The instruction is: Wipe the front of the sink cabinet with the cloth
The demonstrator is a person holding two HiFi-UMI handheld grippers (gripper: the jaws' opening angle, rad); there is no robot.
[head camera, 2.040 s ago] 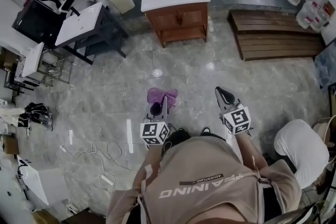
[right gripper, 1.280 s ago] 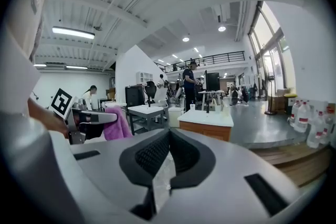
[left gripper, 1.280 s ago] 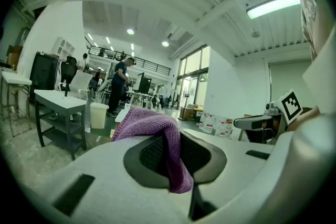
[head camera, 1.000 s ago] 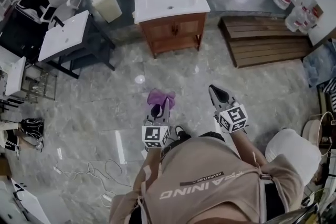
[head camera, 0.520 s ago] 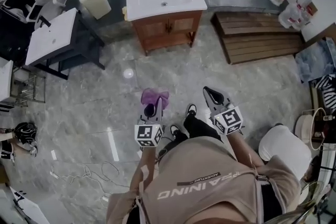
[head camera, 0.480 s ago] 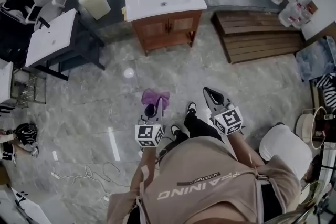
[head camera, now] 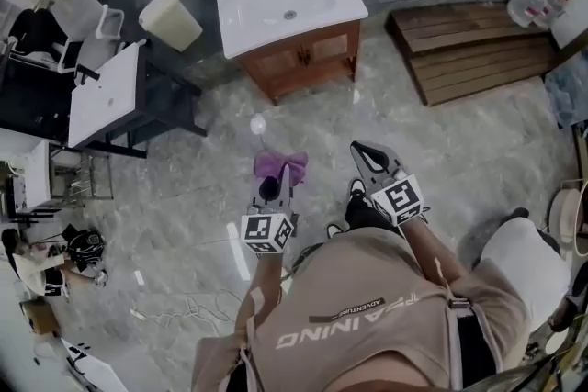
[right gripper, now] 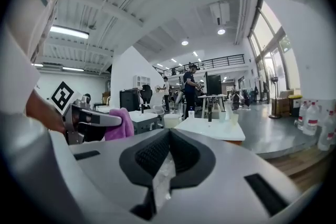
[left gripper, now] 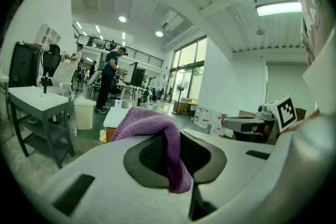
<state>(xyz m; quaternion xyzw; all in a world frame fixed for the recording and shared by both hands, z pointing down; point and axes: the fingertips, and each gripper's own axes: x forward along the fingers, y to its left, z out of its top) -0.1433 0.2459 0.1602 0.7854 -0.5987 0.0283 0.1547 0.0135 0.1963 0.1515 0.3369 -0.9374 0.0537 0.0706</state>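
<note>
A wide stretch of grey marbled floor [head camera: 165, 188] is seen from above, and at its far side the sink cabinet [head camera: 308, 60] is stood, a brown wooden unit under a white basin top [head camera: 289, 5], with its doors turned towards the near side. To the right of it a low slatted wooden platform [head camera: 469, 37] is laid on the floor. The two grippers are held out over bare floor at the near middle, well apart from the cabinet. The right gripper [head camera: 360, 151] is carried to the right of the left one; its jaws are seen pressed tip to tip in the right gripper view, and nothing is caught between them. The left gripper [head camera: 276, 186] is clenched on the cloth [head camera: 280, 165], a purple towel that is pinched between the jaws and draped over their far end, as the left gripper view makes plain. The cloth is thus judged to be in hand and ready, but no part of the cabinet front has been reached. The wiping itself is not yet begun: the gap to the cabinet is to be closed first, after which the whole front remains to be rubbed down.
</note>
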